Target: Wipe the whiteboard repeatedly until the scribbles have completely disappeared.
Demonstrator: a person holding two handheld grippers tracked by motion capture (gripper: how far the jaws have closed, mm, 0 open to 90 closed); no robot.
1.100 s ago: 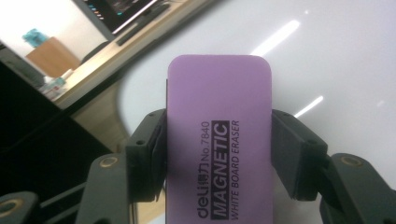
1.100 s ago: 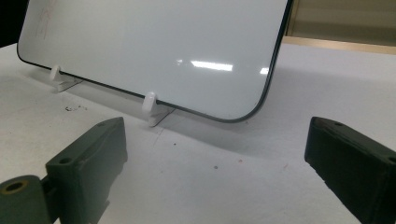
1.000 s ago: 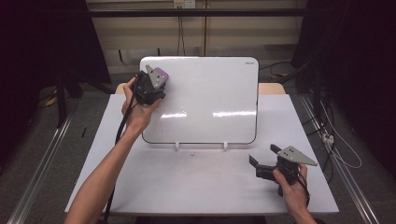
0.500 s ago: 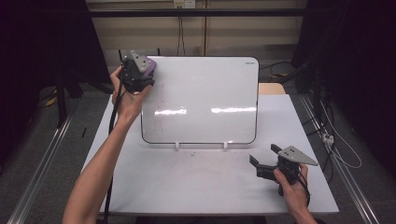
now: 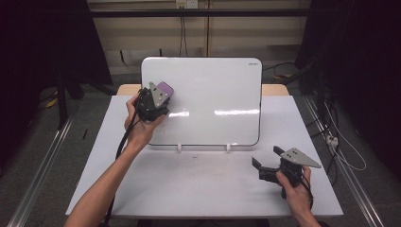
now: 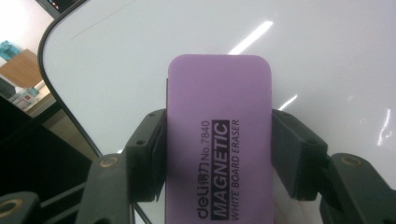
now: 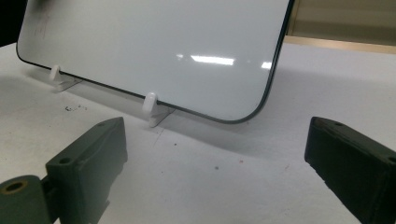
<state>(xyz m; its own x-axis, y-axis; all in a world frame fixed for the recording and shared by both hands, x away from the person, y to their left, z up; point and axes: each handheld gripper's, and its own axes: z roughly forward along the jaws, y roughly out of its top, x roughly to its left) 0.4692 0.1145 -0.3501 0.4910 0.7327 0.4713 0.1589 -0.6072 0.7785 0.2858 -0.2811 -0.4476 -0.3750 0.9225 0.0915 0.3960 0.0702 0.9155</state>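
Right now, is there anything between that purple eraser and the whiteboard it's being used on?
Nothing visible. The left claw grips the purple eraser by its sides, right at the whiteboard near its left edge, and the board's surface around it looks bare apart from a faint mark near the top corner.

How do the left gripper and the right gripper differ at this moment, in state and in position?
The left gripper is shut on a purple whiteboard eraser; the right gripper is open, with nothing between its jaws. The left gripper is raised against the whiteboard, at its left part; the right gripper sits low over the white table, in front of the board's right corner. Both have black jaws and a grey three-cornered plate, and each is held in one hand.
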